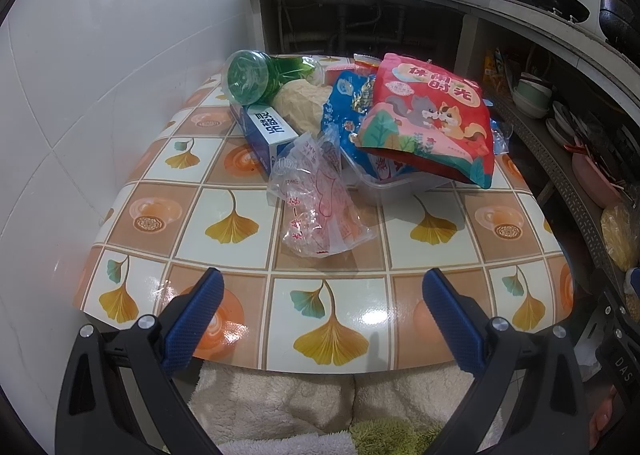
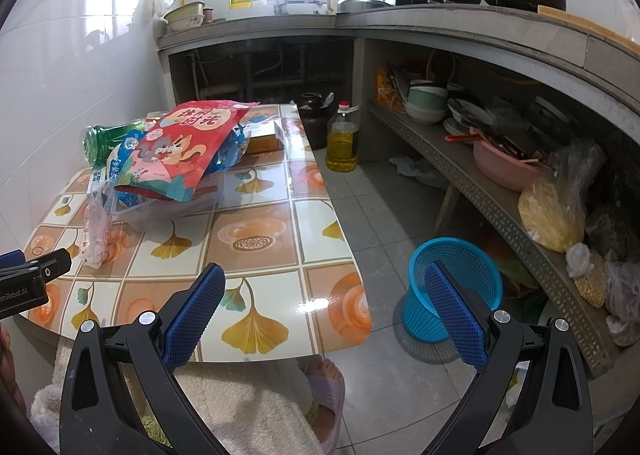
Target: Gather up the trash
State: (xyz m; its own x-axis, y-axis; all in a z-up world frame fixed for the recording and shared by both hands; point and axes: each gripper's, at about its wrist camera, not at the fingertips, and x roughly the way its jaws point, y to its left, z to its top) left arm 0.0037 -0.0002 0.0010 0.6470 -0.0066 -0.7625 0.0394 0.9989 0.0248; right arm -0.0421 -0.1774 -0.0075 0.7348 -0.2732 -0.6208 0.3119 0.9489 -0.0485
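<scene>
Both jaws stand spread and empty. Grabbing the clear plastic bag (image 1: 320, 199) could tug the red snack bag (image 1: 430, 123) off the heaped tray (image 1: 384, 189), missing the blue wastebasket (image 2: 454, 287).

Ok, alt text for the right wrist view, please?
The open right gripper hovers over the near edge of a tiled-pattern table, with a blue mesh wastebasket on the floor to its right. A pile of trash, topped by a red snack bag, sits on the table's far left.
</scene>
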